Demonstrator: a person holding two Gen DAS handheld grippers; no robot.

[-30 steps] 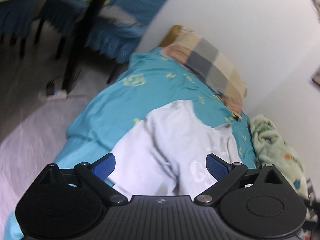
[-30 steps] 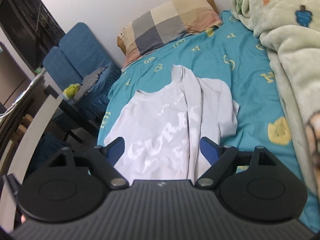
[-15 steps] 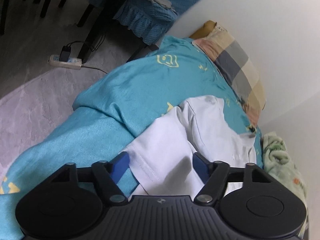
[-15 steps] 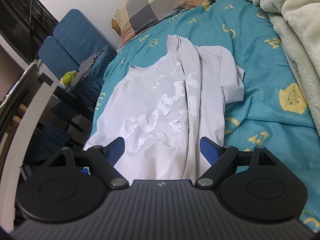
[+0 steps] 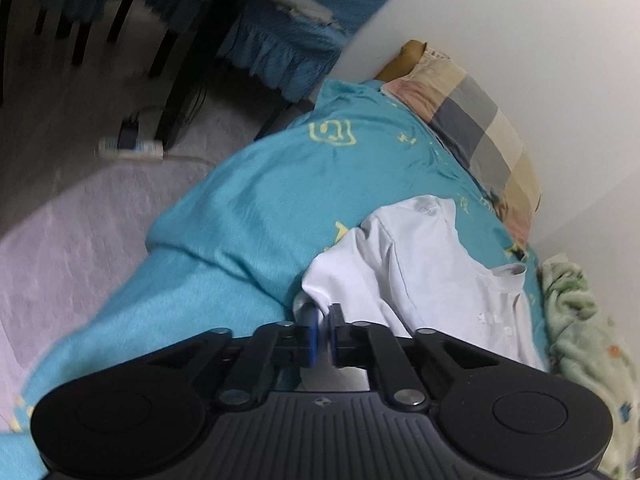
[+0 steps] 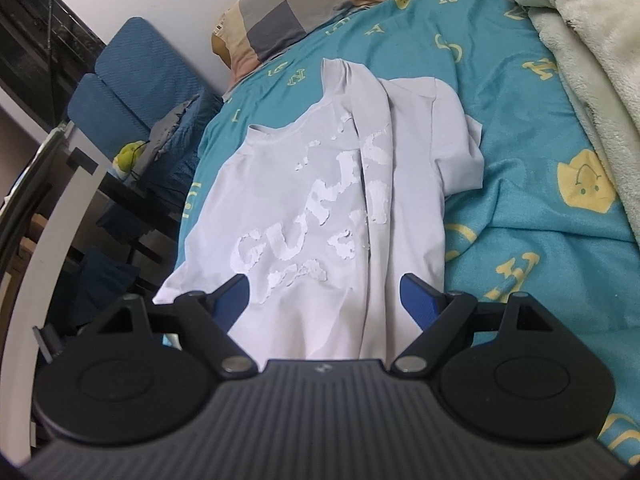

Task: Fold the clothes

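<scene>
On the teal bedsheet [image 6: 520,128], white T-shirt [image 6: 304,184]: hem clenched in left jaws, between released right jaws.

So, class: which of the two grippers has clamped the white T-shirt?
The left gripper: its blue pads are pinched together on the hem corner of the white T-shirt. The right gripper is spread wide over the shirt, gripping nothing.

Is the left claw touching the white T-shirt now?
Touching. In the left wrist view the left claw is closed, with the hem edge of the white T-shirt pinched between its blue pads.
</scene>
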